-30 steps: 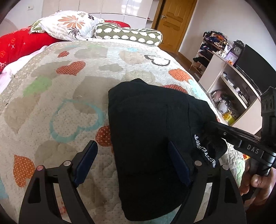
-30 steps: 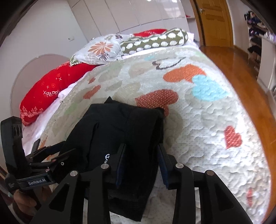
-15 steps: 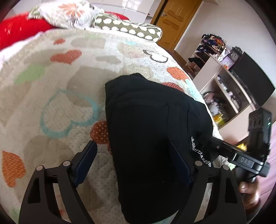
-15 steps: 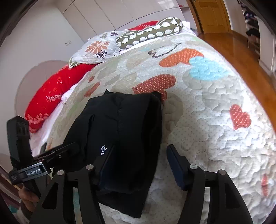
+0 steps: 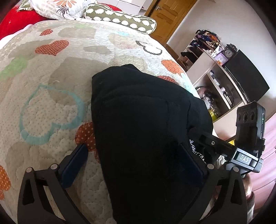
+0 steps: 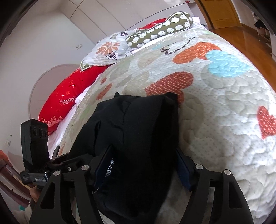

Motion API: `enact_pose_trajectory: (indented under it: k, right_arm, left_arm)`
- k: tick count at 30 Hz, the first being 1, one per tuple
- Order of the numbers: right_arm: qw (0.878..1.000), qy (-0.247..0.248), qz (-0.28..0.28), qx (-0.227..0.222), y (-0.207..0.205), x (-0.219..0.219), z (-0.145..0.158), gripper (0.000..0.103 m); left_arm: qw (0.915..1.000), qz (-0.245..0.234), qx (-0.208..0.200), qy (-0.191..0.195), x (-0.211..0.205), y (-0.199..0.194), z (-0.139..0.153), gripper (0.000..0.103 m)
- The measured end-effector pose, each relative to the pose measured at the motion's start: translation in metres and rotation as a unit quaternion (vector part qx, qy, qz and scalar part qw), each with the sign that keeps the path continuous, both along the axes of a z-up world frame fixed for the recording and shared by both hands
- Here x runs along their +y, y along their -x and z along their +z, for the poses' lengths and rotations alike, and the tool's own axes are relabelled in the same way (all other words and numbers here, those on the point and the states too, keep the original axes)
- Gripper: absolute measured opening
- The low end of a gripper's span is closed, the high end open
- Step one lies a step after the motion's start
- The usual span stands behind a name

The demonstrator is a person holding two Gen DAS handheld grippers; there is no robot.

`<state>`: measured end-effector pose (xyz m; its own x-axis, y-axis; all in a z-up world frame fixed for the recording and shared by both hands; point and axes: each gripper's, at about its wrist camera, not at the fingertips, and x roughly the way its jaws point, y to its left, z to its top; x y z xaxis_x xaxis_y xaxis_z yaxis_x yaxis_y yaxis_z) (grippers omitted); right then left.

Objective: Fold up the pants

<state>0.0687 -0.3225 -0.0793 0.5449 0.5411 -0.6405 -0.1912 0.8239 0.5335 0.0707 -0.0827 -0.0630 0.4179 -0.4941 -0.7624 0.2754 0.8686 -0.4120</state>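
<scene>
A bed (image 5: 51, 72) fills most of both views, covered by a cream quilt (image 6: 224, 106) stitched with orange, red, blue and green hearts. At its head edge lie a red pillow (image 6: 69, 98), a white flower-print pillow (image 6: 107, 50) and an olive bolster with white dots (image 5: 120, 17), the bolster lying partly against the flowered pillow. Beyond the head edge stand pale wardrobe doors, and a wooden door (image 5: 165, 15) shows past the bed's far corner. Along the right side of the bed, across a strip of wooden floor (image 6: 241, 39), stands an open shelf unit (image 5: 217, 82) crowded with small things, with a dark screen (image 5: 248, 72) and a small clock (image 5: 228, 52) on top. The black pants (image 5: 141, 134) lie folded into a thick bundle on the quilt near the foot edge, white lettering showing on the hem nearest the grippers. The left gripper (image 5: 131, 165) straddles the bundle's left side: its jaws are opening wide, the left pad over bare quilt clear of the cloth and the right pad lying on top of the pants, so nothing is clamped. The right gripper (image 6: 143, 170) straddles the bundle's right side, its jaws also opening, with the fabric between them; the left pad lies against the lettering and the right pad sits at the bundle's edge, and neither visibly pinches the cloth. Each gripper's black frame and camera block intrudes into the other's view, hiding part of the near edge of the pants.
</scene>
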Motion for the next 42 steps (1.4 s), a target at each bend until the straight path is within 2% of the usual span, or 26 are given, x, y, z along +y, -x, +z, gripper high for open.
enact_pose_trajectory:
  k: [2, 3, 4, 5, 9, 10, 13, 17, 21, 23, 24, 25, 27, 29, 32, 34, 37, 42]
  right_arm:
    - [1.000, -0.002, -0.001, -0.007, 0.001, 0.003, 0.003, 0.050]
    - [1.000, -0.009, 0.001, -0.014, 0.003, 0.004, 0.006, 0.046]
    - [1.000, -0.010, 0.003, -0.020, 0.005, 0.005, 0.009, 0.040]
    - [1.000, -0.005, 0.002, -0.027, 0.008, 0.007, 0.015, 0.037]
    - [0.999, -0.012, 0.011, -0.045, 0.008, 0.012, 0.037, 0.033]
    - [0.999, -0.008, 0.015, -0.050, 0.005, 0.016, 0.043, 0.033]
    - [0.998, -0.006, 0.020, -0.061, -0.008, 0.030, 0.056, 0.033]
    - [0.997, -0.011, 0.023, -0.075, -0.032, 0.050, 0.066, 0.033]
    - [0.998, 0.006, 0.019, -0.059, -0.068, 0.074, 0.054, 0.035]
    - [0.999, 0.037, 0.011, -0.028, -0.085, 0.082, 0.036, 0.039]
    - [0.998, 0.060, 0.005, -0.015, -0.089, 0.085, 0.029, 0.039]
    - [0.997, 0.078, 0.001, -0.007, -0.091, 0.087, 0.022, 0.041]
    - [0.997, 0.073, -0.005, -0.014, -0.084, 0.082, 0.023, 0.043]
    - [0.996, 0.086, -0.017, -0.025, -0.076, 0.077, 0.032, 0.044]
    - [0.993, 0.100, -0.028, -0.053, -0.066, 0.068, 0.051, 0.046]
    - [0.993, 0.092, -0.015, -0.066, -0.063, 0.069, 0.063, 0.046]
    - [0.991, 0.104, 0.008, -0.085, -0.066, 0.083, 0.078, 0.044]
    - [0.988, 0.127, 0.035, -0.080, -0.089, 0.112, 0.070, 0.039]
  left_arm:
    - [1.0000, 0.004, -0.002, 0.007, 0.003, 0.000, 0.000, 0.103]
    - [0.9999, 0.007, -0.007, 0.008, 0.004, 0.001, 0.001, 0.094]
    - [0.9999, 0.006, -0.012, 0.010, 0.005, 0.002, 0.003, 0.075]
    - [0.9998, 0.000, -0.013, 0.015, 0.005, 0.004, 0.004, 0.069]
    - [0.9997, -0.003, -0.020, 0.017, 0.012, 0.004, 0.018, 0.048]
    - [0.9995, -0.004, -0.021, 0.023, 0.015, 0.003, 0.023, 0.046]
    - [0.9989, 0.003, -0.047, 0.010, 0.025, -0.004, 0.041, 0.046]
    - [0.9979, 0.024, -0.061, 0.004, 0.045, -0.023, 0.056, 0.046]
    - [0.9971, 0.041, -0.062, -0.016, 0.060, -0.049, 0.052, 0.049]
    - [0.9971, 0.050, -0.048, -0.032, 0.065, -0.063, 0.037, 0.054]
    - [0.9970, 0.059, -0.023, -0.046, 0.068, -0.073, 0.022, 0.058]
    - [0.9967, 0.064, -0.006, -0.049, 0.071, -0.078, 0.013, 0.066]
    - [0.9962, 0.083, 0.002, -0.026, 0.082, -0.079, 0.004, 0.080]
    - [0.9958, 0.088, -0.005, -0.024, 0.088, -0.072, 0.007, 0.080]
    - [0.9935, 0.102, -0.023, -0.045, 0.090, -0.061, 0.019, 0.080]
    - [0.9916, 0.107, -0.041, -0.060, 0.086, -0.052, 0.030, 0.080]
    - [0.9872, 0.113, -0.067, -0.090, 0.078, -0.044, 0.041, 0.080]
    - [0.9831, 0.113, -0.076, -0.122, 0.064, -0.046, 0.034, 0.080]
